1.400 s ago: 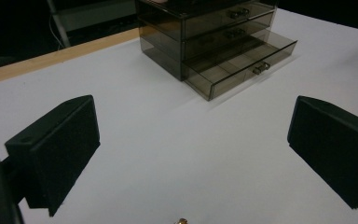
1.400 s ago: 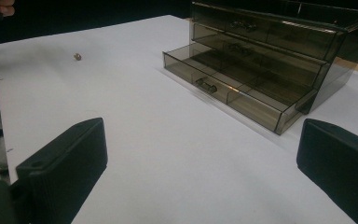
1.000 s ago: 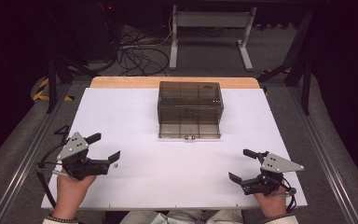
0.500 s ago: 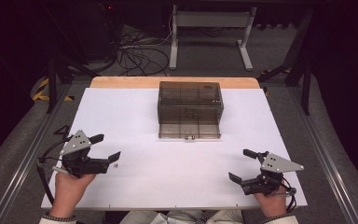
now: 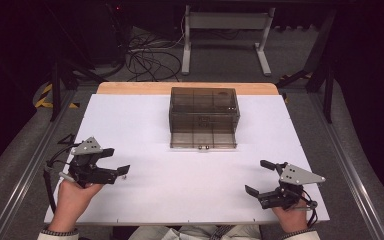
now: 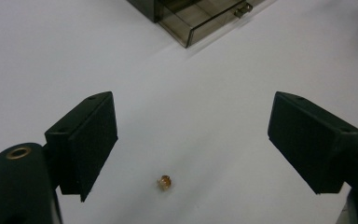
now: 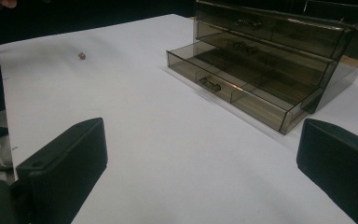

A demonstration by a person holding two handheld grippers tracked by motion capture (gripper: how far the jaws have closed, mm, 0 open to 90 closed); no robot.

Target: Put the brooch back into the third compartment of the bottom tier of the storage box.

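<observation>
Straddling small bead (image 6: 165, 182): closing left tool (image 6: 192, 144)

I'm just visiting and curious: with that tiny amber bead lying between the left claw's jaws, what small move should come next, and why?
Probably lower the left claw a little and close it on the bead. The bead lies on the white table between the jaws, which have just been closing yet stand apart and touch nothing. The smoky drawer box has its bottom drawer pulled out, a likely place for it.
</observation>
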